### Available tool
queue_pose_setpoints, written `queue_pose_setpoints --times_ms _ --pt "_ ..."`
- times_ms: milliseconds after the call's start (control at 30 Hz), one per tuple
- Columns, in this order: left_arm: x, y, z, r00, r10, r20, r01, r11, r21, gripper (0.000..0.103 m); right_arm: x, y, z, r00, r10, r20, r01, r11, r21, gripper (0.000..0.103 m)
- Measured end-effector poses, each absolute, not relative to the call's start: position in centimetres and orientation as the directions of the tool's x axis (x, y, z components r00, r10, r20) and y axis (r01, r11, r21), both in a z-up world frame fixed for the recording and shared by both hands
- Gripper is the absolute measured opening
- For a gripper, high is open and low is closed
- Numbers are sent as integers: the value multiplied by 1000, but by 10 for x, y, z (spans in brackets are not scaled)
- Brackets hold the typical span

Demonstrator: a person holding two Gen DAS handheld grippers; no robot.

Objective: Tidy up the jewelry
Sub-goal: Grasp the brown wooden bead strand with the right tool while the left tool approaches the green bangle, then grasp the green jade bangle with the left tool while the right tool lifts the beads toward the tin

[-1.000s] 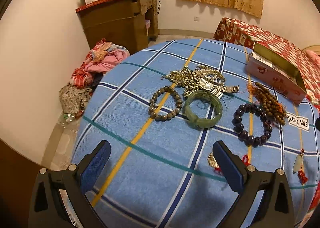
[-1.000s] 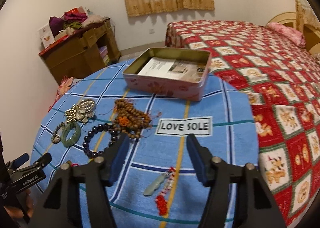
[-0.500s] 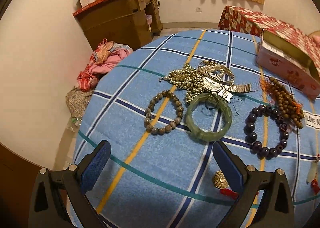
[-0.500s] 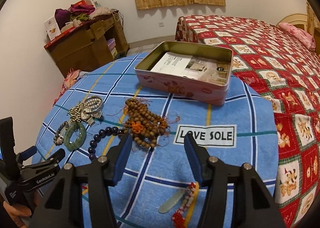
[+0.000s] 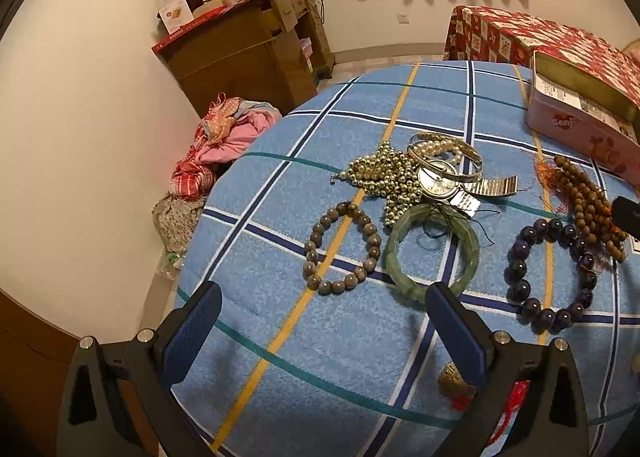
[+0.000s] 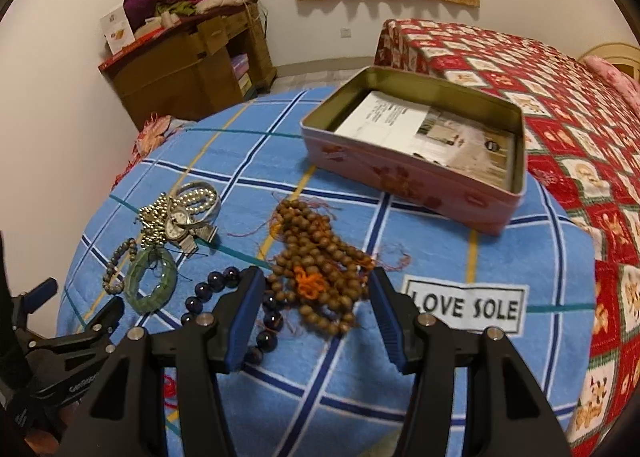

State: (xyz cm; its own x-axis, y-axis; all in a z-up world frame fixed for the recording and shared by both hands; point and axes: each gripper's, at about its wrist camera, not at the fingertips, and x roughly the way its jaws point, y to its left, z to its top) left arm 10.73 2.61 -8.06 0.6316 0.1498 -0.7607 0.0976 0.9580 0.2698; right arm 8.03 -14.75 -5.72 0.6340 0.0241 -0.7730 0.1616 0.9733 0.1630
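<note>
Jewelry lies on a blue checked cloth. In the left wrist view I see a grey bead bracelet, a green jade bangle, a gold bead chain, a watch and a dark purple bead bracelet. My left gripper is open just short of the grey bracelet and bangle. My right gripper is open, its jaws on either side of the near end of a pile of brown wooden beads. An open pink tin with papers inside stands behind.
A "LOVE SOLE" label lies right of the brown beads. A gold charm with red cord sits by my left gripper's right finger. A bed with a red quilt, a wooden cabinet and clothes on the floor surround the table.
Both grippers have moved forward. The right one now straddles the brown beads; the left one has come closer to the grey bracelet and jade bangle. Both stay open.
</note>
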Motion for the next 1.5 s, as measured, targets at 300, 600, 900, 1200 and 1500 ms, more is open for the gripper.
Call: queue_pose_setpoints --times_ms 300,600,900,1200,1500 --pt "113 24 -84 629 168 -759 98 951 292 102 107 -146 -80 563 21 -826 153 980 129 57" --pt "114 67 -81 609 -98 -787 147 989 -9 102 107 -168 -80 578 71 -813 161 967 199 33" --pt "115 35 -80 565 -284 -774 269 951 -152 60 77 -186 -48 688 134 -713 168 926 337 25" --pt "129 1 -96 536 -246 -808 331 941 -67 61 77 -201 -58 642 134 -755 195 924 329 47" --pt "136 0 -108 543 -206 -814 327 945 -21 59 101 -180 -87 550 110 -828 124 970 211 64"
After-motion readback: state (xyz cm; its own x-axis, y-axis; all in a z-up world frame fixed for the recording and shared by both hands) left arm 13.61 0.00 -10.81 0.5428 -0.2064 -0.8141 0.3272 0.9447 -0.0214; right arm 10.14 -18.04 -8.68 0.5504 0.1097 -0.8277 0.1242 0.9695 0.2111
